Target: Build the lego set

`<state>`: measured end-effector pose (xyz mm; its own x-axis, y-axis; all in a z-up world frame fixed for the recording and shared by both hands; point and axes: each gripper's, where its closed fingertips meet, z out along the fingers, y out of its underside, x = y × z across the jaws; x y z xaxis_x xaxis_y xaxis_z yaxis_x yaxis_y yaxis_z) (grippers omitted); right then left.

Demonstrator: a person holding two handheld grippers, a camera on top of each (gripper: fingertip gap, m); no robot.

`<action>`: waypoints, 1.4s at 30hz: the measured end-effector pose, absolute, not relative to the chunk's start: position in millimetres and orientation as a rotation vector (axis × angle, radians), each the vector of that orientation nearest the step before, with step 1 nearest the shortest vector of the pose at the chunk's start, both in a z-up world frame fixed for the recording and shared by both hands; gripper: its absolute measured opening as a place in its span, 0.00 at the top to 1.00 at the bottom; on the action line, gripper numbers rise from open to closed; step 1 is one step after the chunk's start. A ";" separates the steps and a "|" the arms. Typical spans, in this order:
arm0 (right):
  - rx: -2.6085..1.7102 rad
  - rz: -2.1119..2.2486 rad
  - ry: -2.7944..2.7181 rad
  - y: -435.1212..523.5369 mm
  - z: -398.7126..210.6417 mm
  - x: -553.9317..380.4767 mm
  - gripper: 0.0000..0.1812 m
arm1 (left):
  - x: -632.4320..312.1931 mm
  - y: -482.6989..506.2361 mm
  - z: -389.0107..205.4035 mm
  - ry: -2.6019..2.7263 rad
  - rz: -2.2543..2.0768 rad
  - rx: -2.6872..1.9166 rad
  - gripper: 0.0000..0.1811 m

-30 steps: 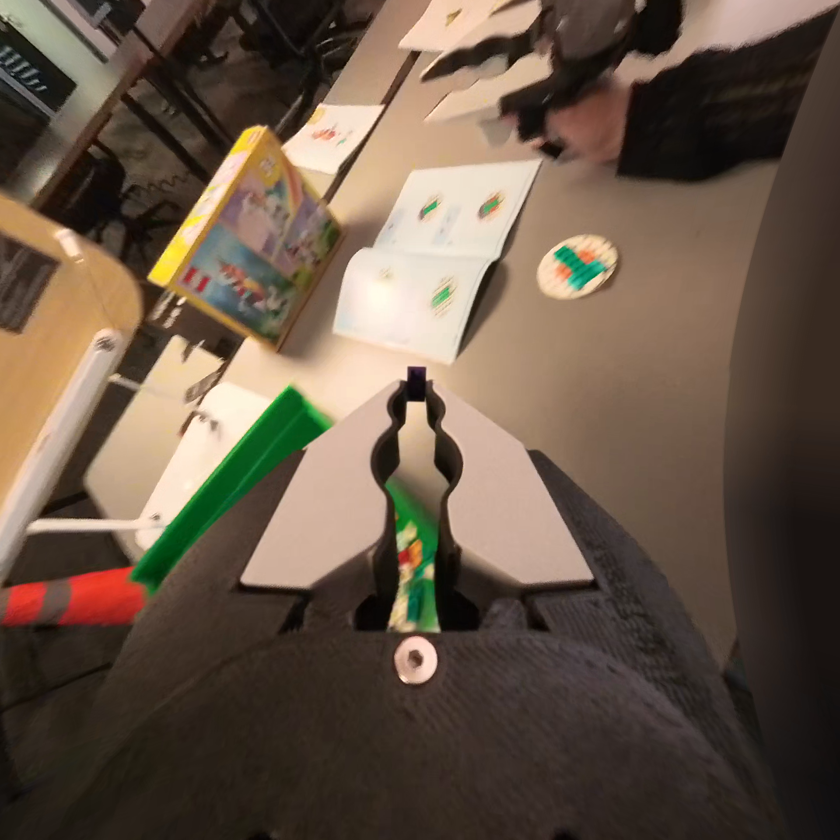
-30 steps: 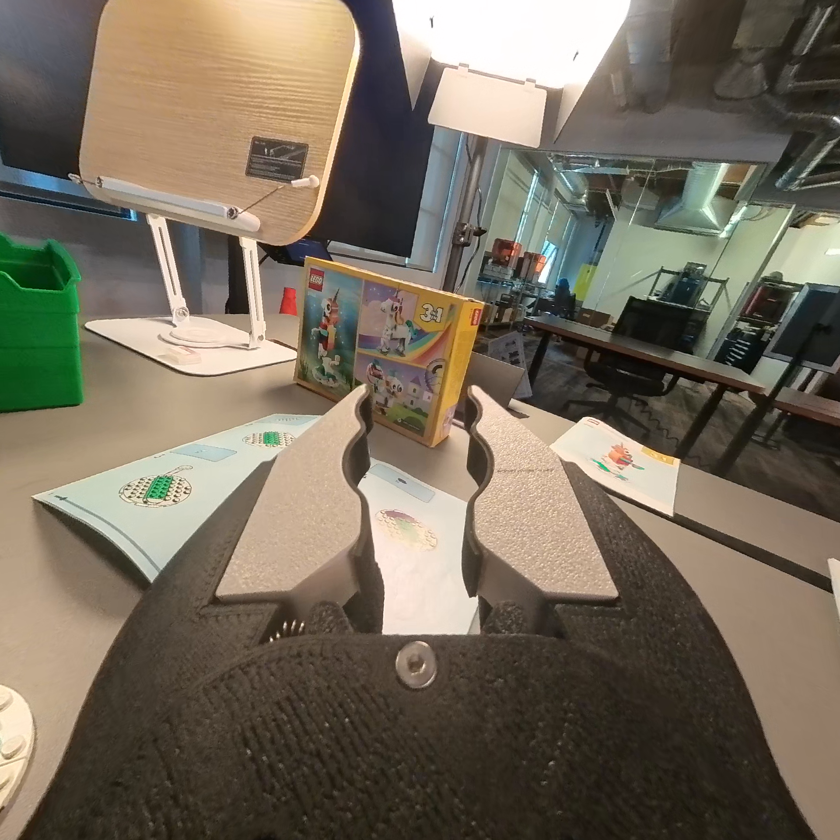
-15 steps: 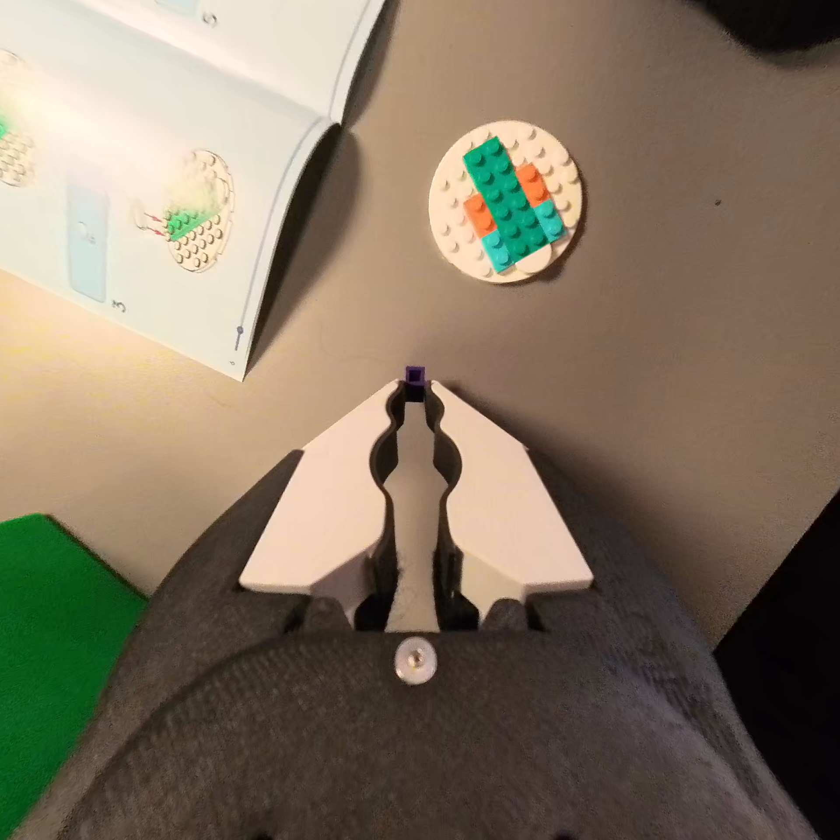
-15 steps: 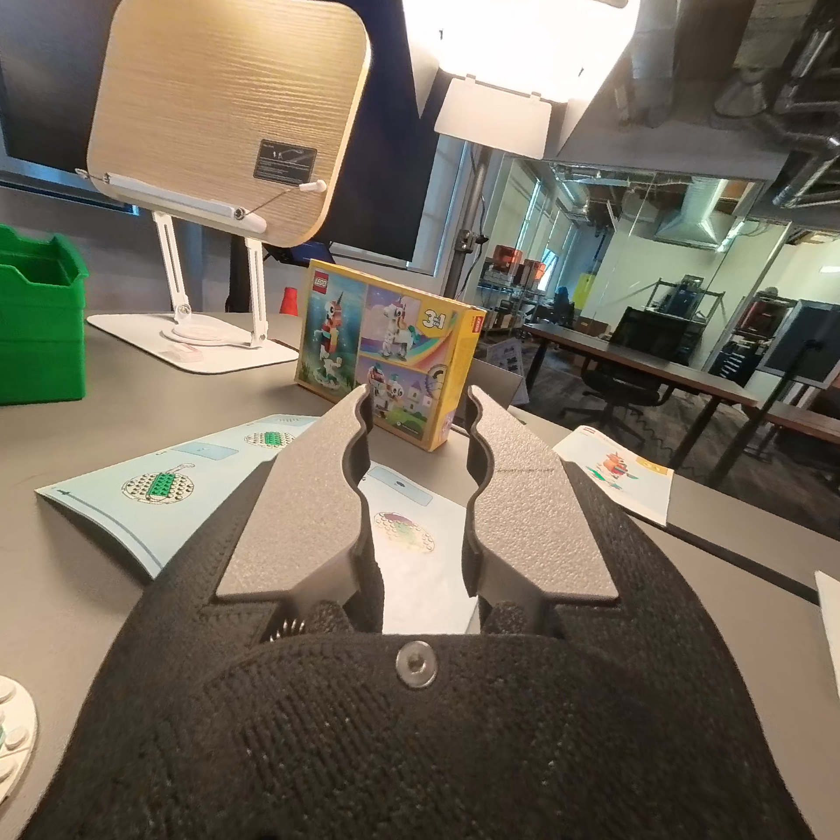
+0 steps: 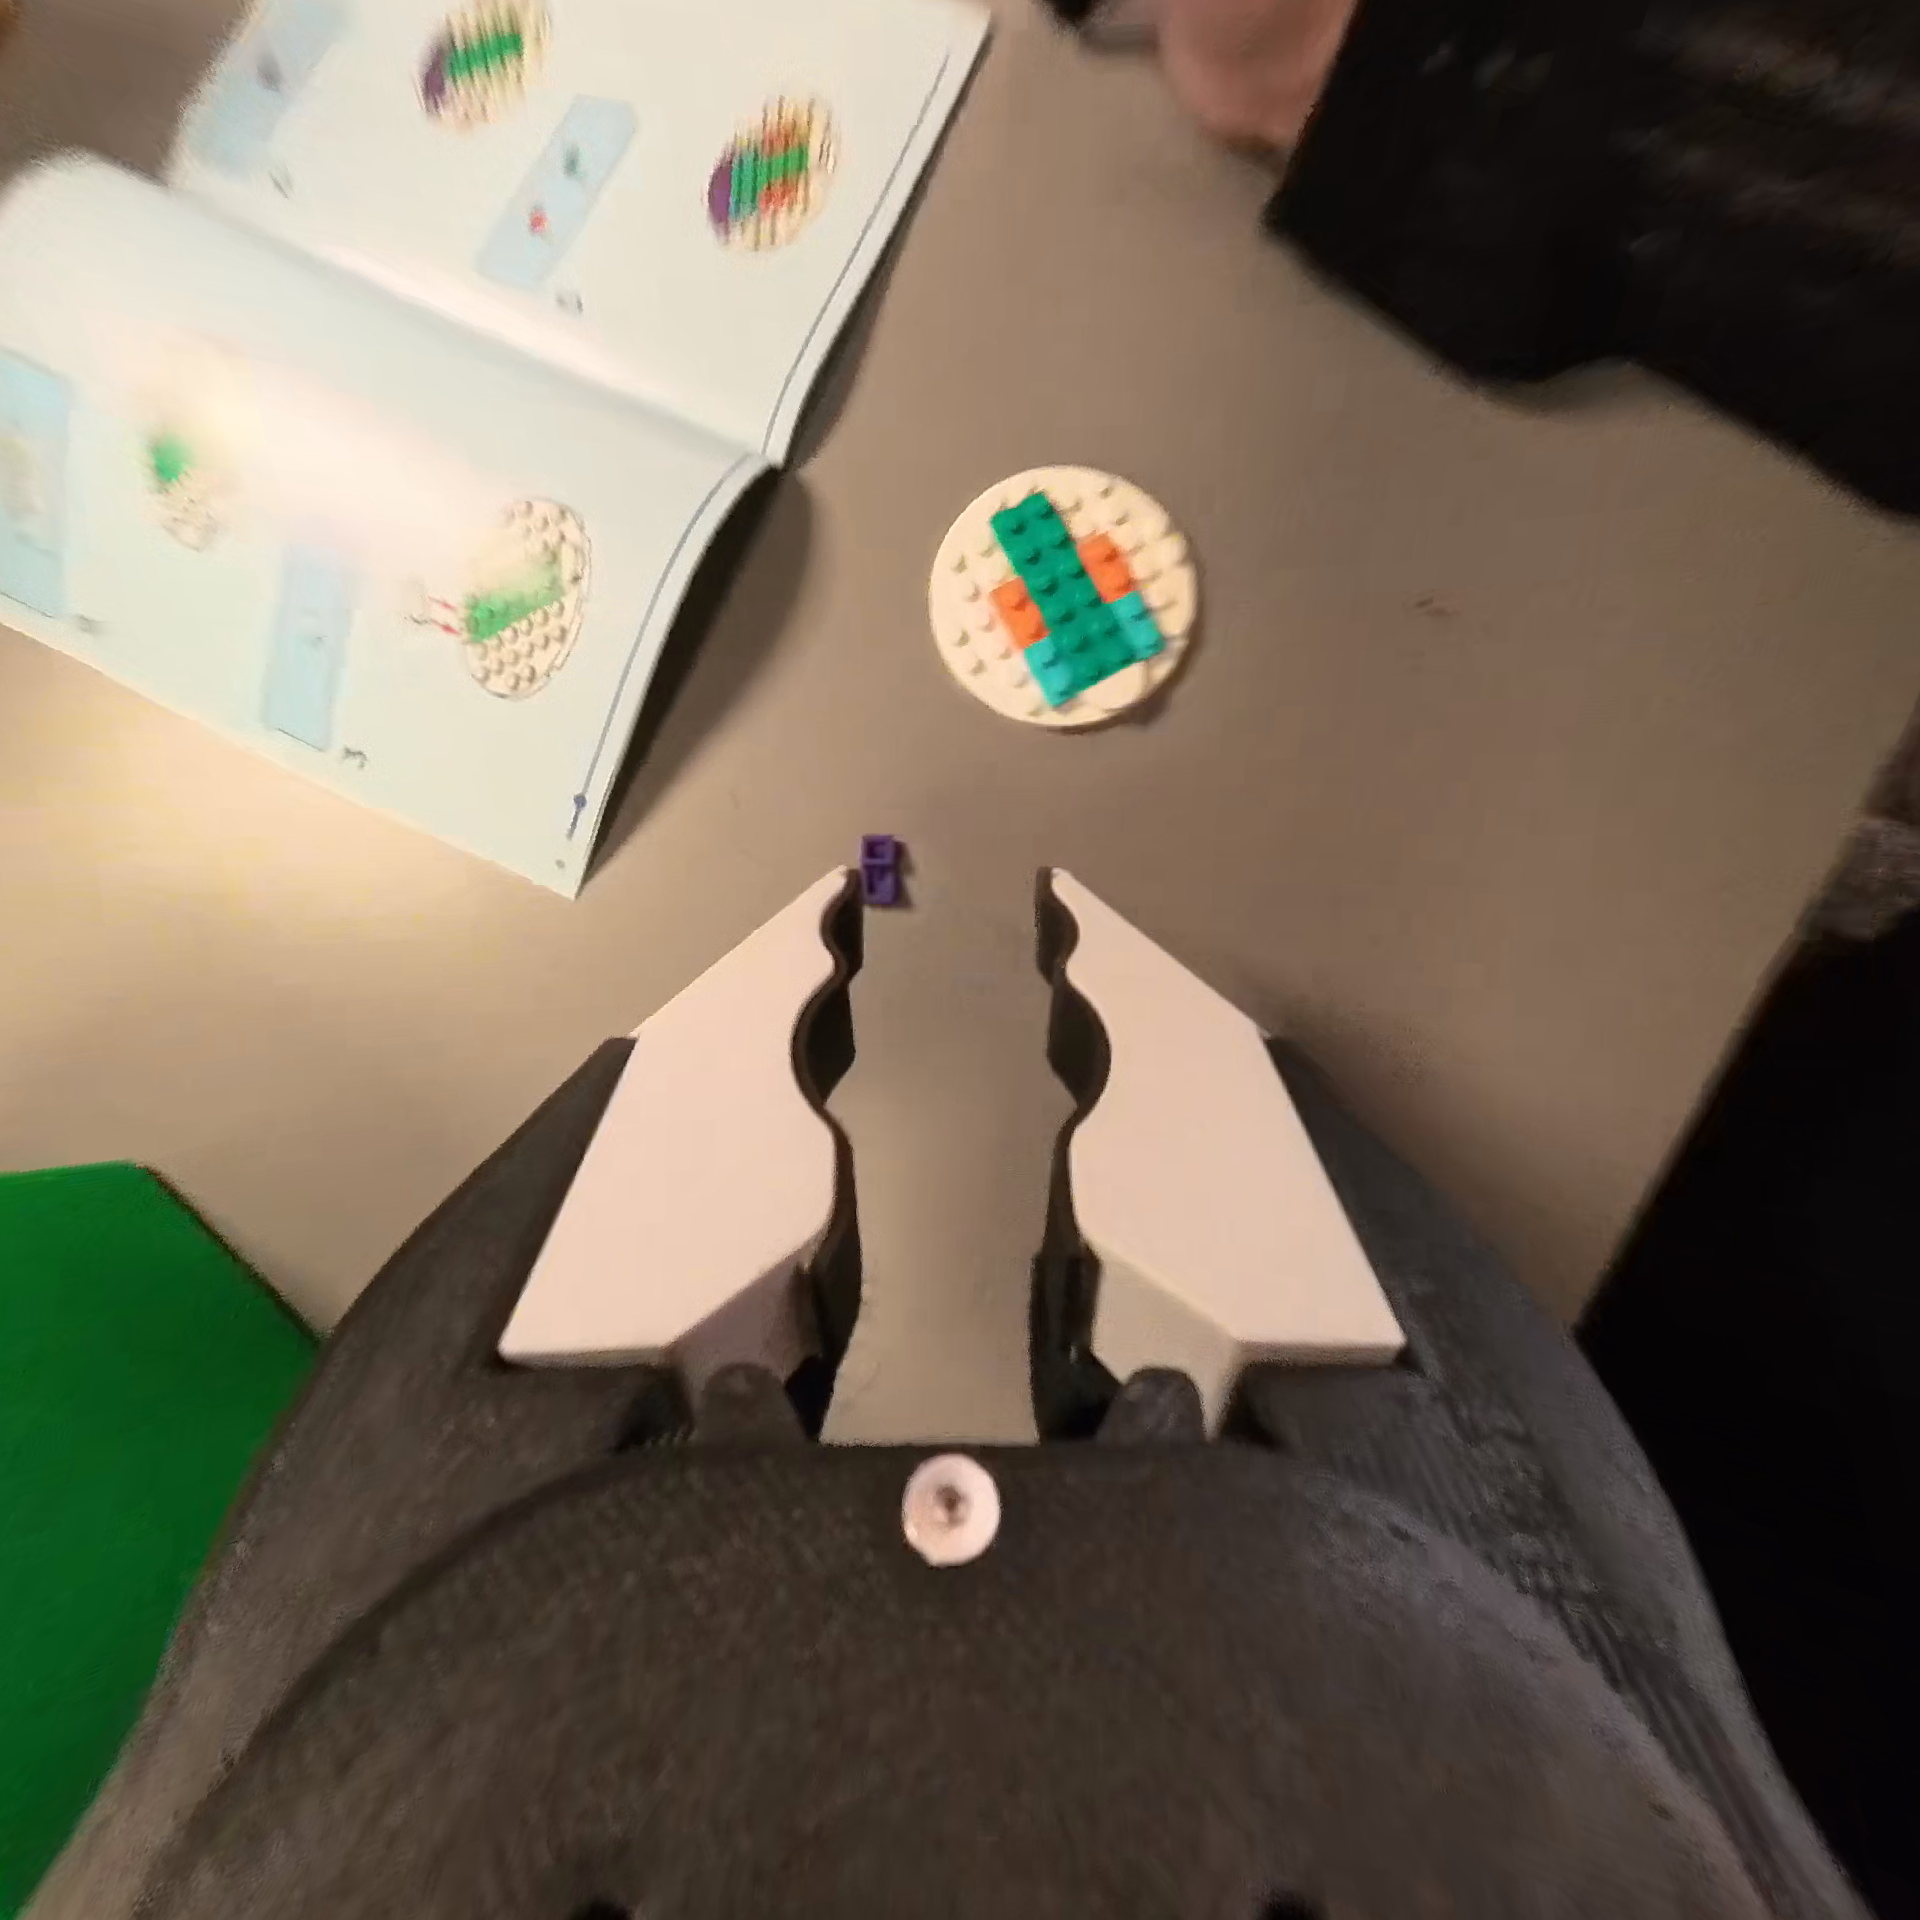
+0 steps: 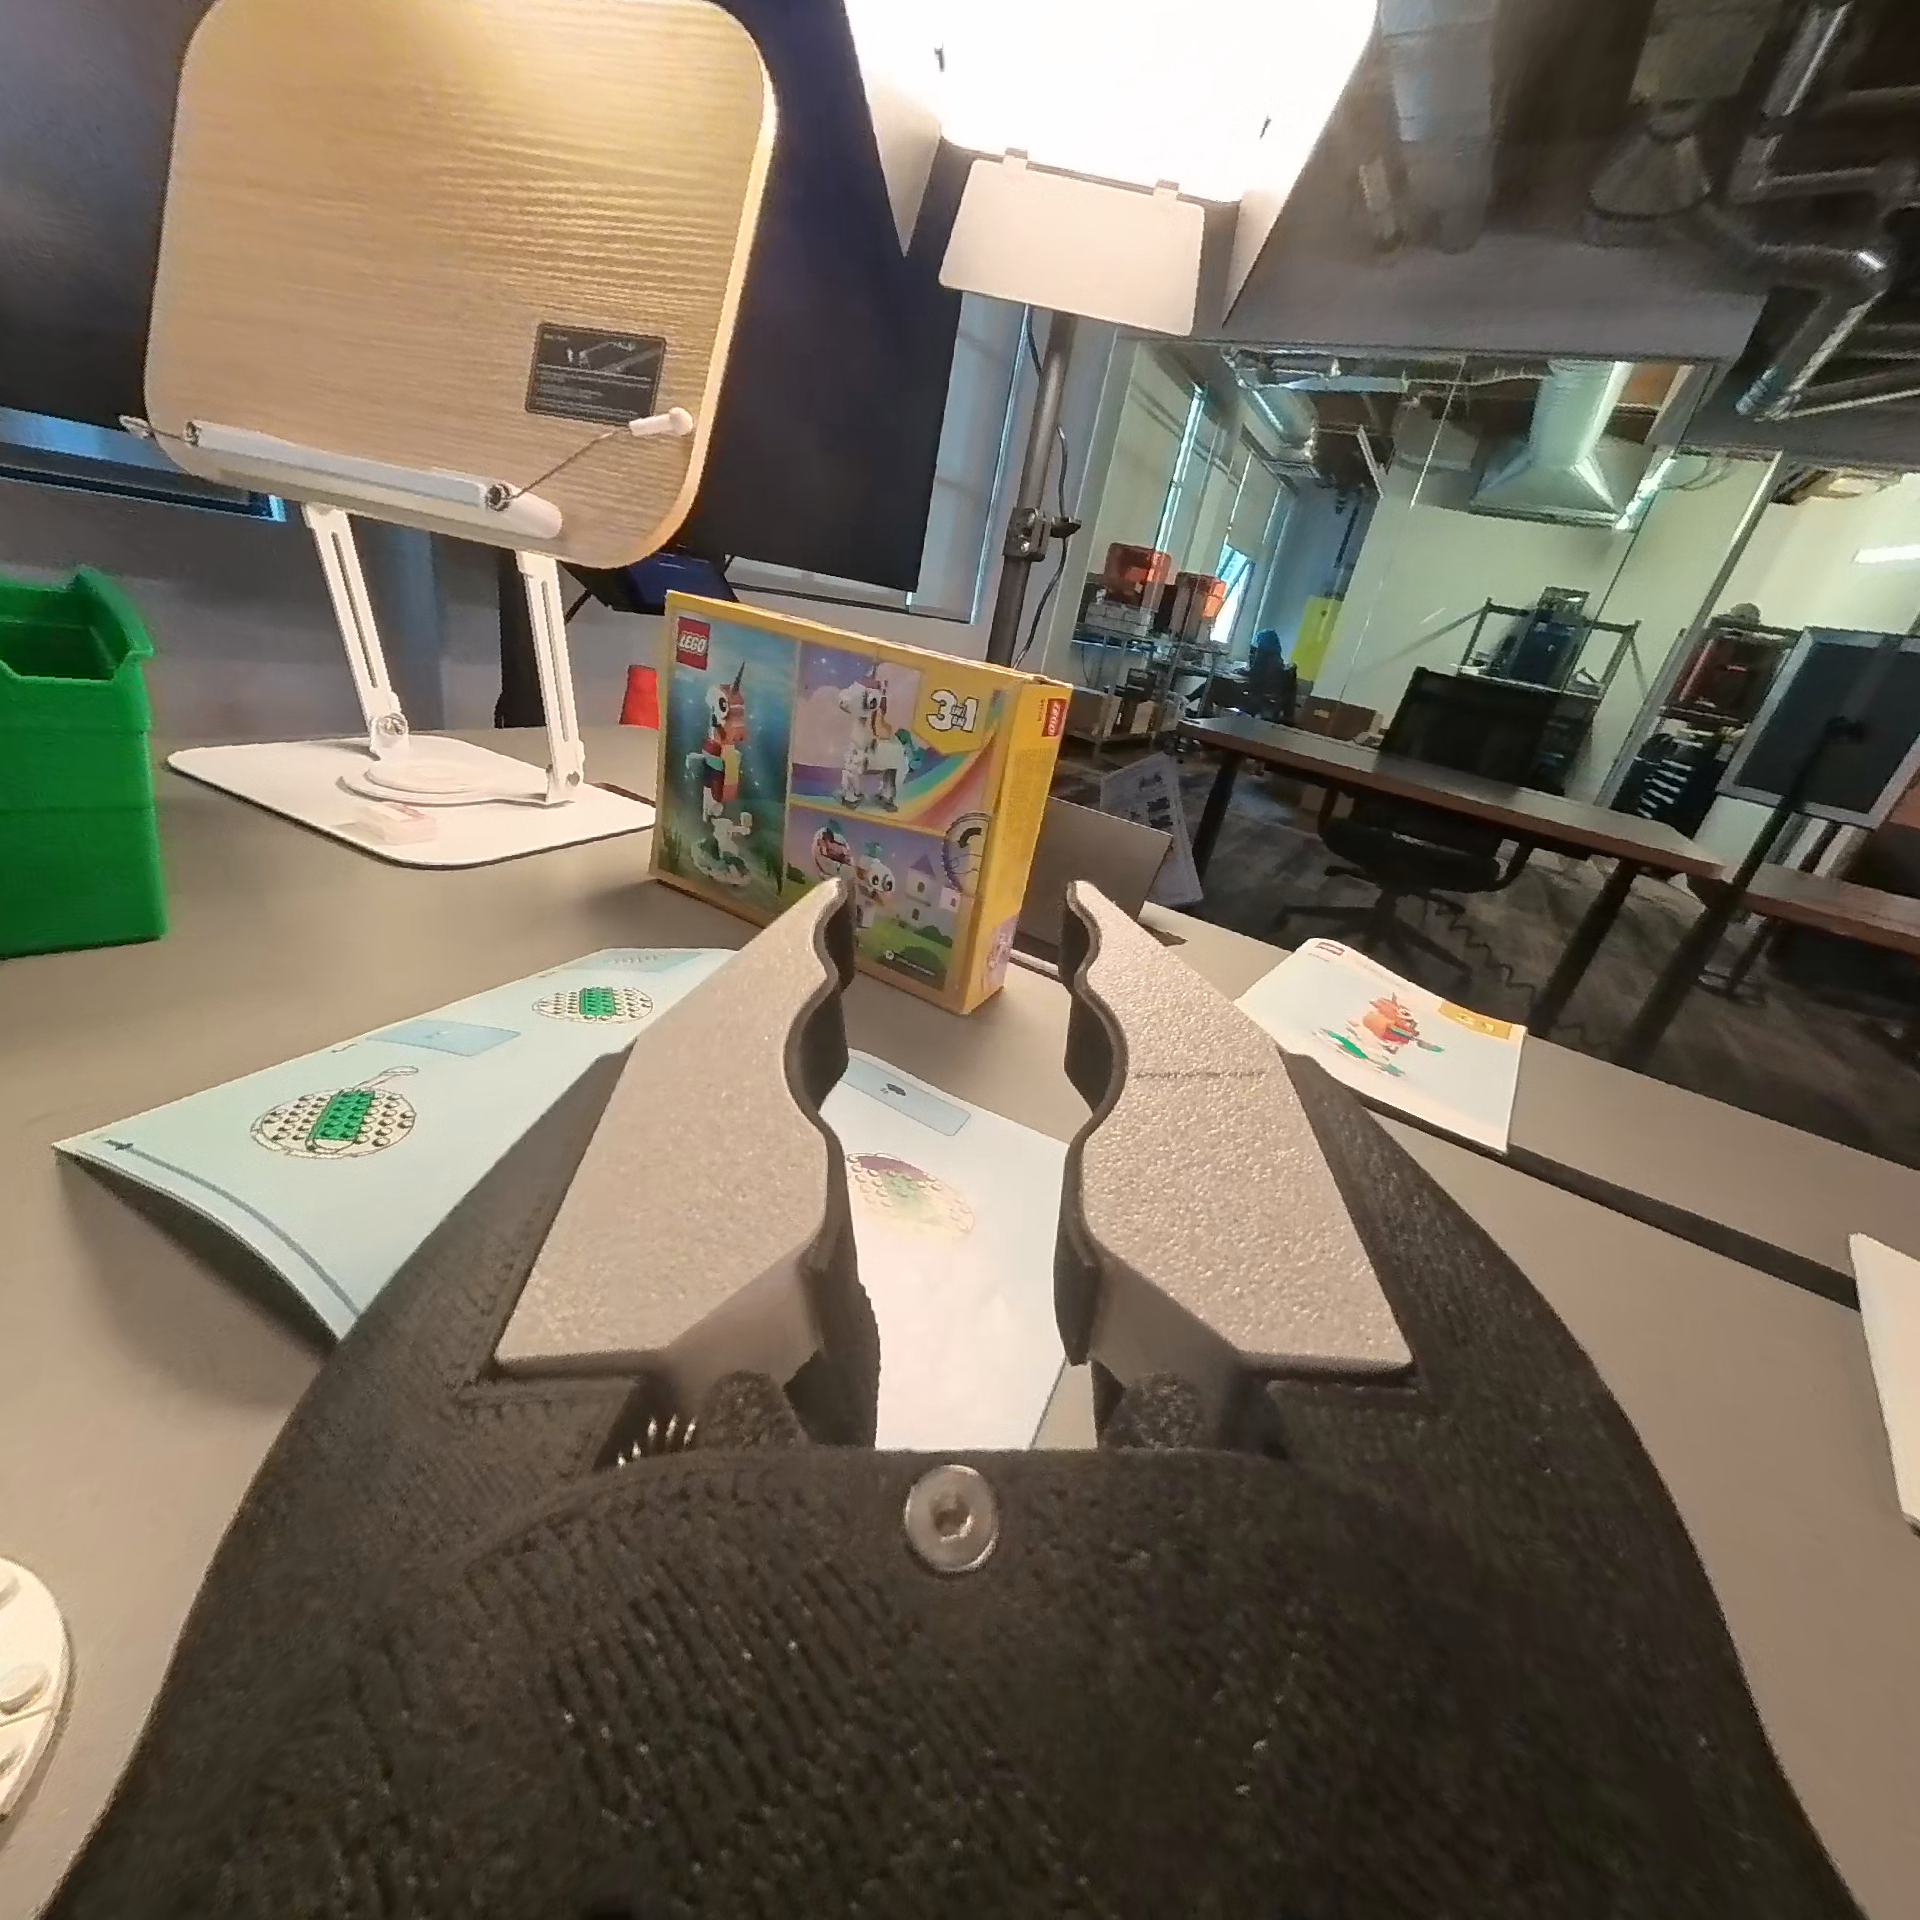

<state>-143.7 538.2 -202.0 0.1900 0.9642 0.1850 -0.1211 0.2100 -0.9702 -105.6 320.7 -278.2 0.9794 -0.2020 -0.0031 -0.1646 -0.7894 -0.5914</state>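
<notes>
Pointing down at the grey bench (image 5: 1403, 883), the left gripper (image 5: 943, 883) has its jaws spread apart and holds nothing. A small purple brick (image 5: 881, 868) lies on the bench right at the tip of that gripper's left finger; whether the two touch cannot be told. Just beyond the purple brick sits the round white plate (image 5: 1065, 596), carrying teal, green and orange bricks pressed onto its studs. Left of the plate, an open instruction booklet (image 5: 416, 416) lies flat. A green bin (image 5: 114, 1455) shows nearer than the plate, at the lower left edge; its contents are out of sight.

The right gripper (image 6: 954, 914) hangs above the bench with its jaws apart as well, gripping nothing. Beneath it lies the booklet (image 6: 260, 1132), and an edge of the plate (image 6: 26, 1662) shows at the near left. Beyond the booklet stands the yellow lego box (image 6: 852, 790). Left of the box are a wooden book stand (image 6: 457, 281) and the green bin (image 6: 73, 779), its inside hidden. A second booklet (image 6: 1392, 1049) lies right of the box.
</notes>
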 end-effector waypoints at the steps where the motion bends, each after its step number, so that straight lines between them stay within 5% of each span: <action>1: -1.041 0.997 -1.068 537.8 -202.1 -143.7 0.79 | -101.6 312.1 -262.0 0.266 -0.111 -2.444 0.85; 8: -1.053 1.006 -1.056 540.2 -202.0 -144.4 0.79 | -214.8 205.3 -189.8 -0.068 0.027 -2.395 0.93; 15: -1.034 0.989 -1.092 534.4 -203.9 -148.1 0.79 | -352.5 105.1 -271.5 -0.501 0.304 -2.788 0.98; 42: -1.044 1.013 -1.079 535.8 -203.1 -148.7 0.79 | -343.2 85.4 -318.4 -0.560 0.244 -2.965 1.00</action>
